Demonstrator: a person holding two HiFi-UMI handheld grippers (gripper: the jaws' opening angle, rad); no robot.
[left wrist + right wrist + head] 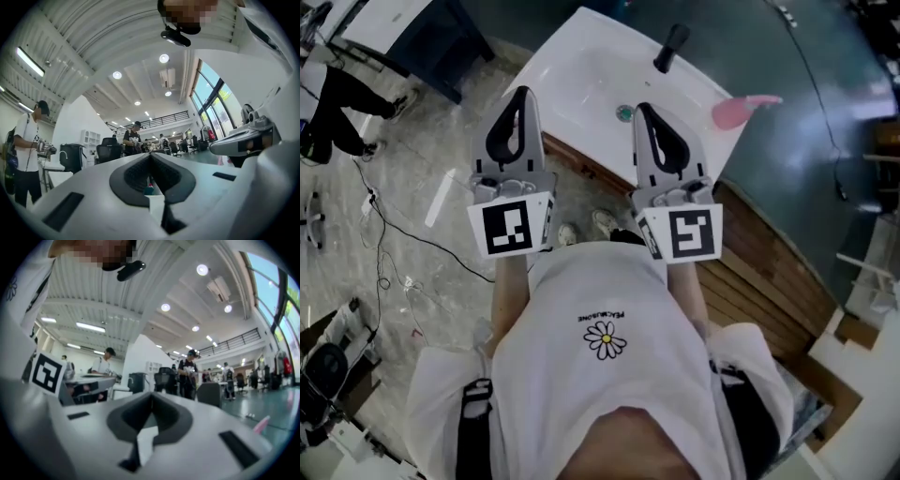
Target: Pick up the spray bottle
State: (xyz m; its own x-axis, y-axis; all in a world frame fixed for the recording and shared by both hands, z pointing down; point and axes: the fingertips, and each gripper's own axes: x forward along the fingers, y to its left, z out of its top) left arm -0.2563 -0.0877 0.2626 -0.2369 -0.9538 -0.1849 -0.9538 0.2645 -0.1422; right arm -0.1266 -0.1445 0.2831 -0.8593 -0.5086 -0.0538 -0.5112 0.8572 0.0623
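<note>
The pink spray bottle (pixel 742 108) lies at the right end of the white washbasin top (pixel 581 56), its nozzle pointing right. My left gripper (pixel 522 93) is held level in front of the basin's near edge, jaws closed tip to tip with nothing between them. My right gripper (pixel 642 110) is beside it over the basin's front rim, also shut and empty; the bottle is well to its right. In the right gripper view the jaws (pixel 151 397) meet, and a pink tip of the bottle (pixel 261 424) shows low right. The left gripper view shows closed jaws (pixel 151 155).
A black faucet (pixel 671 47) stands at the basin's back and a drain (pixel 624 113) sits near my right gripper. The wooden cabinet (pixel 769 267) runs below right. Cables (pixel 394 246) trail on the floor at left. People stand farther off in the hall (pixel 190 371).
</note>
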